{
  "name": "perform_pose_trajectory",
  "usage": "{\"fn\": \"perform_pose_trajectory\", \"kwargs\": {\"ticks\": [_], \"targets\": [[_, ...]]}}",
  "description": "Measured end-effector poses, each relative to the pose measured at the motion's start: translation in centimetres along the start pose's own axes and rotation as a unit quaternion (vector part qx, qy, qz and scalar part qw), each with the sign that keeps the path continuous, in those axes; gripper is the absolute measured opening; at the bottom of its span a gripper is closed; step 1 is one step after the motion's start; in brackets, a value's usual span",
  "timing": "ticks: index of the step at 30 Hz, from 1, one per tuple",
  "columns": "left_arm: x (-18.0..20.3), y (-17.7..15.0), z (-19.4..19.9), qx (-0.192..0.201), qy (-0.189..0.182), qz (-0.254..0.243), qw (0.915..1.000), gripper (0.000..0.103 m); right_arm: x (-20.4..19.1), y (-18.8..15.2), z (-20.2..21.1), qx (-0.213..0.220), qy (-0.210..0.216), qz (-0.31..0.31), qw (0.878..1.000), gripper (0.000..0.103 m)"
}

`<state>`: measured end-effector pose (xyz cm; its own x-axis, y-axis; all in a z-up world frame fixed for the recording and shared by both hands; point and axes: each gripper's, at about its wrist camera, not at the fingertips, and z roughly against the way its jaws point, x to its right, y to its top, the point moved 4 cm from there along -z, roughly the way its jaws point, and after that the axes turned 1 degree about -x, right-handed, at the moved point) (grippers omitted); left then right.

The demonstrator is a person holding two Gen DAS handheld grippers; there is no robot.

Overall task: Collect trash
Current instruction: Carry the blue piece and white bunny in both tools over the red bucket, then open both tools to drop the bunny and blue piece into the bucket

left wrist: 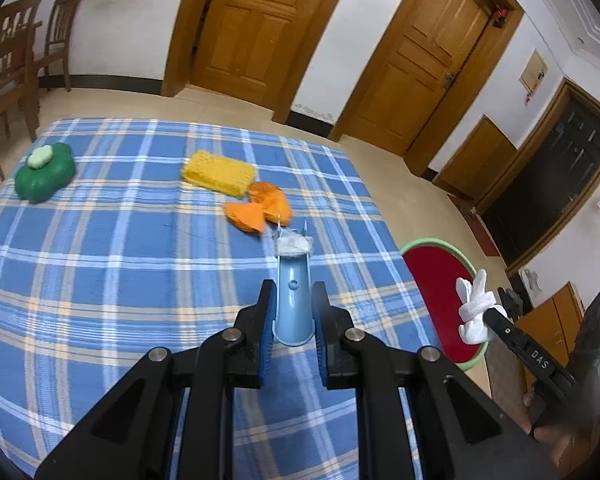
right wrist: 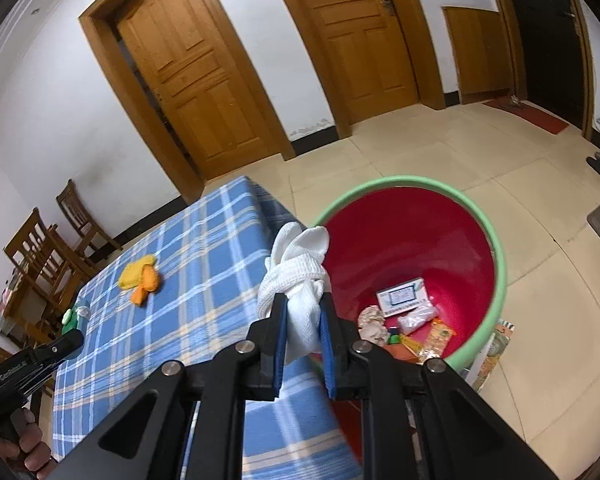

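**White cloth held at the bin's edge, blue handle gripped over the table**

The right gripper (right wrist: pixel 303 312) has its 2 blue-padded jaws pressed onto a white knotted cloth (right wrist: pixel 296 276). The cloth is a waffle-textured rag, bunched and tied, with 2 rounded lobes sticking up above the knot and a tail pinched between the pads. It hangs in the air just over the corner of the table, beside the near rim of the trash bin (right wrist: pixel 496 248).

The bin is a round tub, red inside with a pale green rim, standing on the tiled floor next to the table. At its bottom lie a small printed box (right wrist: pixel 402 296), a clear plastic bag (right wrist: pixel 418 317), crumpled paper and orange wrappers.

The left gripper (left wrist: pixel 293 308) is closed tight on a light blue plastic handle (left wrist: pixel 294 300), a curved channel-shaped piece that points away from the camera. A white wad with thin bristles (left wrist: pixel 294 243) sits at its far end; what it is cannot be told.

On the blue plaid tablecloth (left wrist: pixel 120 260) lie a yellow sponge (left wrist: pixel 219 174), orange pieces (left wrist: pixel 260 208) touching it, and a green clover-shaped container (left wrist: pixel 44 172) well apart.
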<state>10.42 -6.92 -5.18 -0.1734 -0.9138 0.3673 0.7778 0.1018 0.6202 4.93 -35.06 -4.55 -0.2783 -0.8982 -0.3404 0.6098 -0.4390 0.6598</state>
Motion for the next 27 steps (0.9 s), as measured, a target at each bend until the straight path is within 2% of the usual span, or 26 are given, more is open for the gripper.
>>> {"fn": "perform_pose_trajectory", "kwargs": {"ticks": [9, 21, 23, 25, 27], "targets": [[4.4, -0.5, -1.9, -0.029, -0.050, -0.033, 0.9977, 0.017, 4.1, -0.6, -0.9, -0.010, -0.028, -0.037, 0.999, 0.018], [10.1, -1.5, -5.0, -0.066, -0.078, -0.085, 0.9911, 0.017, 7.3, -0.5, -0.7, -0.008, -0.034, -0.067, 0.997, 0.022], [10.8, -1.5, -5.6, -0.071, -0.083, -0.090, 0.9899, 0.017, 7.6, -0.4, -0.5, -0.005, -0.033, -0.070, 0.997, 0.026], [11.5, -1.6, -6.1, -0.076, -0.085, -0.098, 0.9887, 0.017, 7.8, -0.3, -0.4, -0.001, -0.032, -0.074, 0.997, 0.035], [12.2, -1.8, -6.7, -0.080, -0.088, -0.106, 0.9873, 0.017, 8.1, -0.2, -0.2, 0.002, -0.026, -0.077, 0.997, 0.036]]}}
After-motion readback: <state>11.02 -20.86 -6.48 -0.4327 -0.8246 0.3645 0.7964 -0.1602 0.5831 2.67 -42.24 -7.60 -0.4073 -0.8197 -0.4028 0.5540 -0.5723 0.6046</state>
